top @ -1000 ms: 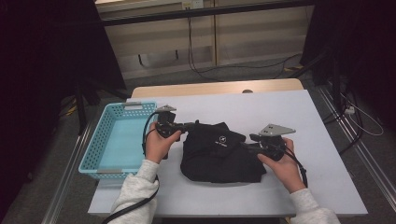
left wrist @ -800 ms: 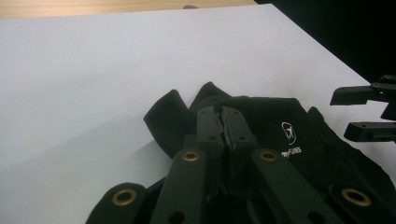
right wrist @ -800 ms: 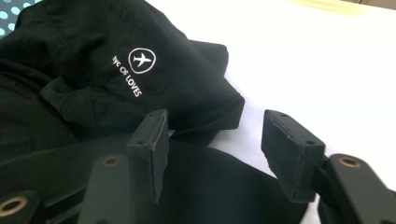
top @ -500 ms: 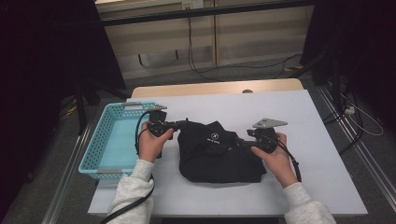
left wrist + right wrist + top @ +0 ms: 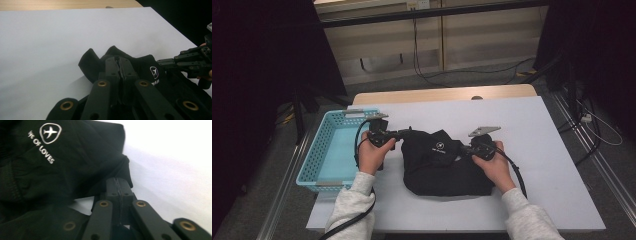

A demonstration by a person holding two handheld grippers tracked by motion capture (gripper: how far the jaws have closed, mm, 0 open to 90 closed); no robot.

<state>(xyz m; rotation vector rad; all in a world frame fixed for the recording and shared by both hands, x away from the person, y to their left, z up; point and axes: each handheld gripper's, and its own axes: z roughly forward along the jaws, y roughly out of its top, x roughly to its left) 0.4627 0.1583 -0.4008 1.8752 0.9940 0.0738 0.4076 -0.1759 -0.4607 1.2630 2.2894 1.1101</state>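
In the high view the person's sleeves come in at 6 o'clock, each hand on a gripper. The right hand (image 5: 493, 161) holds the right gripper (image 5: 464, 149) at the 3 o'clock edge of a black garment (image 5: 442, 167), which lies bunched in the middle of the white table (image 5: 542, 150). The right gripper's jaws have just been closing. In the right gripper view they stand pressed together, and a dark fold of cloth sits at their tips; whether cloth is pinched between the pads I cannot tell.

The left hand (image 5: 373, 155) holds the left gripper (image 5: 404, 134) at the garment's 10 o'clock corner. In the left gripper view its jaws are closed to a thin seam over the cloth, with a raised fold right at the tips, so it looks to grip the garment's edge. The same view has the right gripper (image 5: 162, 61) at 3 o'clock, touching the cloth beside a white aeroplane logo (image 5: 154, 72).

A blue basket (image 5: 319, 150) sits at 9 o'clock of the garment, just beside the left hand. At 12 o'clock the table's wooden edge (image 5: 447, 94) runs across, with a cable (image 5: 432, 75) on the floor beyond.
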